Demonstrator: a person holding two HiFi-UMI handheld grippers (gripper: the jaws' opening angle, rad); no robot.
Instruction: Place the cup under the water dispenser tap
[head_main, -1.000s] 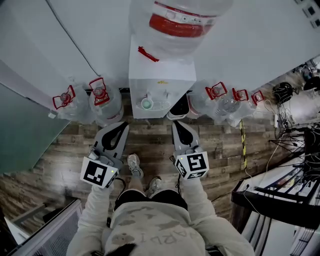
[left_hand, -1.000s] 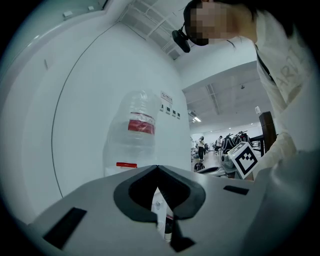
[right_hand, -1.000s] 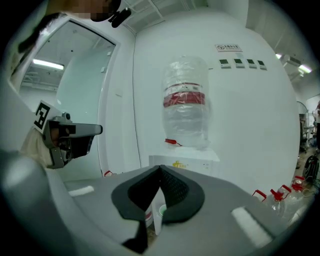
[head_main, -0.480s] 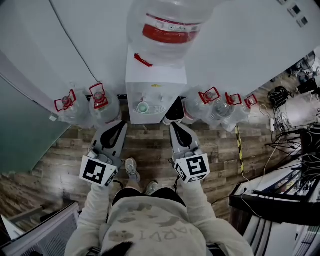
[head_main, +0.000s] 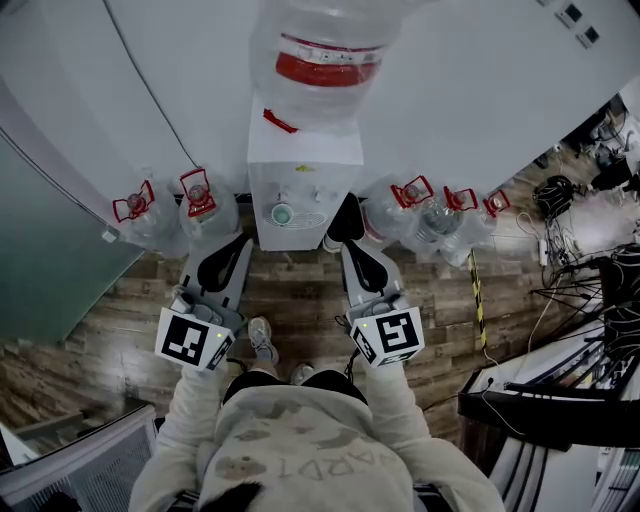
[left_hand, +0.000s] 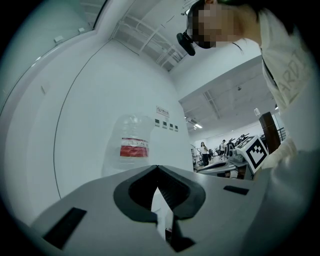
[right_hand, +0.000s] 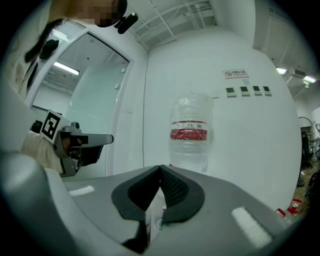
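Observation:
A white water dispenser (head_main: 303, 170) stands against the wall with a big clear bottle (head_main: 325, 55) on top. A small pale cup (head_main: 283, 213) sits on its drip tray, below the taps. My left gripper (head_main: 241, 241) hovers in front of the dispenser's left side, shut and empty. My right gripper (head_main: 349, 250) hovers in front of its right side, also shut with nothing held. Both are apart from the cup. In the left gripper view the jaws (left_hand: 157, 167) meet below the bottle (left_hand: 134, 145). The right gripper view shows closed jaws (right_hand: 160, 167) under the bottle (right_hand: 190, 135).
Several spare water jugs stand on the wood floor, left (head_main: 200, 205) and right (head_main: 412, 205) of the dispenser. A dark object (head_main: 345, 215) sits by its right foot. A desk with cables (head_main: 560, 390) fills the right side and a glass partition (head_main: 50, 270) the left.
Both grippers have risen and stayed side by side, still shut. The dispenser and cup look slightly smaller and higher in the head view.

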